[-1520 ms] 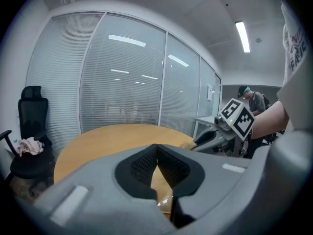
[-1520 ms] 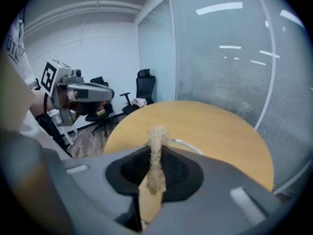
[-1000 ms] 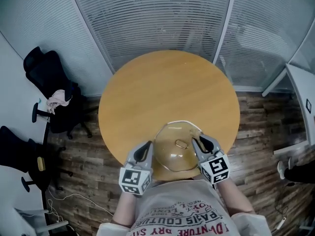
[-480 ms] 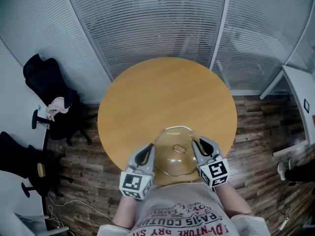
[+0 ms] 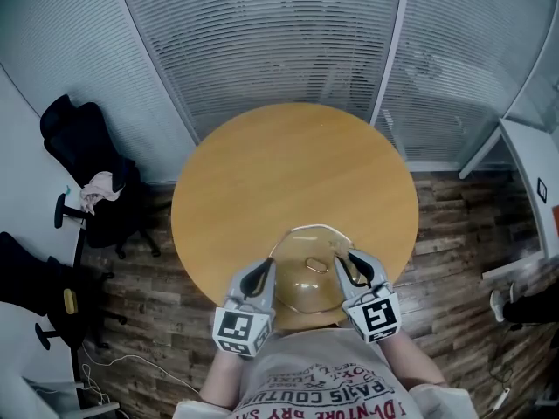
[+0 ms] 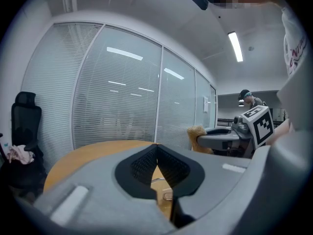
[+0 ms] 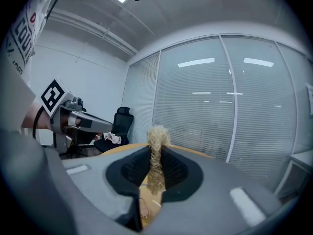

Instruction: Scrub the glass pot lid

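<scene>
Head view puts the round glass pot lid with a metal rim (image 5: 306, 278) at the 6 o'clock edge of the round wooden tabletop (image 5: 288, 173). The lid's near side reaches past the tabletop's edge towards the person. The left tongs (image 5: 265, 265) meet the lid at about 8 o'clock on its rim. In the left gripper view their jaws are clenched tip to tip, and the lid's thin edge seems to be pinched between them, with its small metal loop handle (image 6: 167, 196) showing below. The right tongs (image 5: 341, 257) sit at about 3 o'clock on the lid. They are clamped on a tan fibrous scrubbing pad (image 7: 157, 137), whose tuft stands up beyond the jaw tips.

The lid is stiff and probably moderately heavy for its thinness. It is smooth enough to slip and brittle if it drops or knocks the tabletop's edge. Held at a single point on the rim, it will tend to swing or twist as soon as the pad pushes on it. The metal rim is the sound place to grip, since it is harder and less slick than the bare glass. The loop handle at the centre would give a more balanced hold, but it would block the scrubbing. The pad is soft and springy, so its strokes should run towards the gripped side, with light pressure, and the far rim could rest on the tabletop for support.
</scene>
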`<state>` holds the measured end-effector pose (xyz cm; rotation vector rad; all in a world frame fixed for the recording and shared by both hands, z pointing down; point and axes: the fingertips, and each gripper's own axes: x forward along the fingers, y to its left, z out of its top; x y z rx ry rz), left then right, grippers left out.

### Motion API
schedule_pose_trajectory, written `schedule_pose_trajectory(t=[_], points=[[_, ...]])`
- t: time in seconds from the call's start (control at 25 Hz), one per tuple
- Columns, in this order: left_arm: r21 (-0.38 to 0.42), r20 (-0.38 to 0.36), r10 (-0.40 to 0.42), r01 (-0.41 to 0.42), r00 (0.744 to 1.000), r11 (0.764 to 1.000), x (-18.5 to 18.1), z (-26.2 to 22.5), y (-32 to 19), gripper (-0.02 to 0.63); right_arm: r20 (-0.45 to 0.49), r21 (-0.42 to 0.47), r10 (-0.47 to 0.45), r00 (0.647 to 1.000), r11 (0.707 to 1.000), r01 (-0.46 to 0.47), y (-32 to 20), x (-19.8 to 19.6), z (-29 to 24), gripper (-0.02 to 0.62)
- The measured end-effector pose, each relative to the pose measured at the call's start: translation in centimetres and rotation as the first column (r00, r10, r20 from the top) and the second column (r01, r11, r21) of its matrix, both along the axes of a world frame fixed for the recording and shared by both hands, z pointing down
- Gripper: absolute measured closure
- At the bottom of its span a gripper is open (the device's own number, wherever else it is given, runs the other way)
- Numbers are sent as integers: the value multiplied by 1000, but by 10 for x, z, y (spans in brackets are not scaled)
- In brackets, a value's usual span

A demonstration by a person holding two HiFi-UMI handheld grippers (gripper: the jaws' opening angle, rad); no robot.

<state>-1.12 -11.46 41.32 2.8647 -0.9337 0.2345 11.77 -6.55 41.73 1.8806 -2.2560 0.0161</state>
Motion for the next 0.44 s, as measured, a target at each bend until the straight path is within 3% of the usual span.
schedule_pose_trajectory(t=[0.44], points=[[5,-1,-6,6,1000,1000,5,1,3,600,50,-19,19,999,1000,-19,-1,6,8,535]])
